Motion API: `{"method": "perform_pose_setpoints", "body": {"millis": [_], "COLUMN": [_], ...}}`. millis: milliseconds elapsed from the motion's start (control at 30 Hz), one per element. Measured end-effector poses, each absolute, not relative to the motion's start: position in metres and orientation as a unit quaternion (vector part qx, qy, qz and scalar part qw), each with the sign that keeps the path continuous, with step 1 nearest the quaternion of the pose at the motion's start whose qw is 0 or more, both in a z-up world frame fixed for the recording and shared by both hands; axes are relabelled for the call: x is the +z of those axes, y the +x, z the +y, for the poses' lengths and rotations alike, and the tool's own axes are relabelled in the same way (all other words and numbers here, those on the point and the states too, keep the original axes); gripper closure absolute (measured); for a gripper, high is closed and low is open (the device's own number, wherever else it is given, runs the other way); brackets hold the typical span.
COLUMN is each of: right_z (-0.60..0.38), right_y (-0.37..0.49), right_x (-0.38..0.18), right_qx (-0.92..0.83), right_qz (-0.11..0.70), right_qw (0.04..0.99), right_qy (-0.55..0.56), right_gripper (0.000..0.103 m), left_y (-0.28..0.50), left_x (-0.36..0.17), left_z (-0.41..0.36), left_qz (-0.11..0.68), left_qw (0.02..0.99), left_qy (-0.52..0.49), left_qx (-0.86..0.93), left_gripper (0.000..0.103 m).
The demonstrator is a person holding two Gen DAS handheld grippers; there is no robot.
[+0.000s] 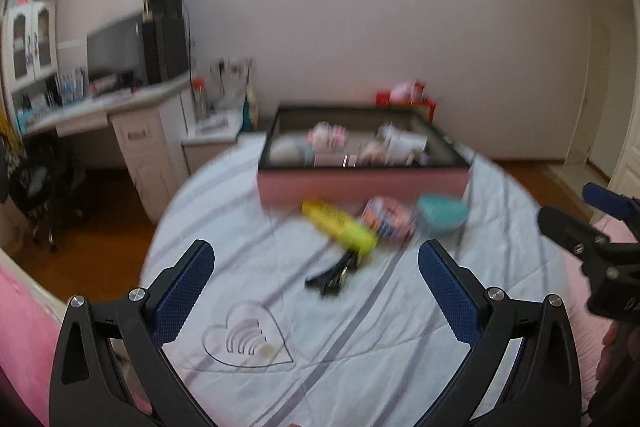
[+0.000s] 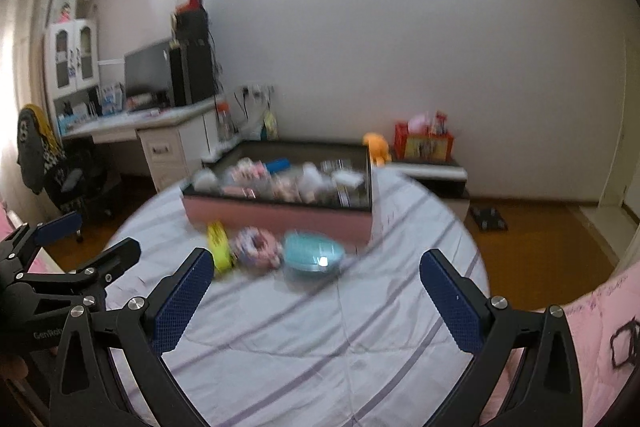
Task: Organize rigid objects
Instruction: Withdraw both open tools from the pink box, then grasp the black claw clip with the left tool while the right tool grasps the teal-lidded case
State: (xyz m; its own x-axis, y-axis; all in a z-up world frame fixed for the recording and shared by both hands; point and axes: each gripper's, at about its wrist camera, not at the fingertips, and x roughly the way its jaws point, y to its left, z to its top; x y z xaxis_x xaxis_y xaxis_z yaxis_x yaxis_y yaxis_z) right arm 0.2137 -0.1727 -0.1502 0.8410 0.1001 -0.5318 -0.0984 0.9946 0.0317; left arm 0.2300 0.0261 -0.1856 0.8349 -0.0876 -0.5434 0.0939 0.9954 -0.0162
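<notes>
Yellow tube [image 1: 339,227] lying flat on striped round desk [image 1: 248,211], long axis running diagonally from pink box [image 1: 362,183] front wall toward desk's near edge, bright green end nearer camera. Blurred patterned item [image 1: 386,218] and teal bowl [image 1: 442,215] sitting beside it. Black hair clip [image 1: 334,275] lying just nearer. Left gripper [image 1: 314,291] and right gripper [image 2: 316,301] both hovering empty, jaws spread wide.

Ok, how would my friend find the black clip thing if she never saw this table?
Start at the pink box on the round striped table. In front of it lies a row of loose things: yellow tube, patterned packet, teal bowl. The hair clip lies just past the tube's near end, the only black thing, thin and pronged.
</notes>
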Motion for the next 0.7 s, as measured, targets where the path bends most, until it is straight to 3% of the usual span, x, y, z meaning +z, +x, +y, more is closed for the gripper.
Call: {"method": "perform_pose_setpoints", "body": {"millis": [233,500,533,700], "right_z": [-0.184,-0.194,-0.195,-0.196], "right_y": [0.248,0.273,0.275,0.289], "right_x": [-0.193,-0.211,-0.212,-0.215], "right_qx": [0.042,0.035,0.035,0.032], "right_qz": [0.341,0.37,0.372,0.382], "right_qw": [0.939,0.928,0.927,0.923], "right_qy": [0.011,0.019,0.019,0.014], "right_gripper": [0.0,0.0,0.0,0.0], "left_y": [0.276,0.304,0.306,0.31], "left_x": [-0.24,-0.257,-0.256,-0.254], "left_z": [0.021,0.016,0.016,0.013], "left_qz": [0.374,0.411,0.41,0.413], "left_qw": [0.926,0.908,0.908,0.904], "left_qy": [0.014,0.028,0.028,0.03], "left_qx": [-0.053,-0.076,-0.079,-0.105], "left_gripper": [0.0,0.001,0.004,0.04]}}
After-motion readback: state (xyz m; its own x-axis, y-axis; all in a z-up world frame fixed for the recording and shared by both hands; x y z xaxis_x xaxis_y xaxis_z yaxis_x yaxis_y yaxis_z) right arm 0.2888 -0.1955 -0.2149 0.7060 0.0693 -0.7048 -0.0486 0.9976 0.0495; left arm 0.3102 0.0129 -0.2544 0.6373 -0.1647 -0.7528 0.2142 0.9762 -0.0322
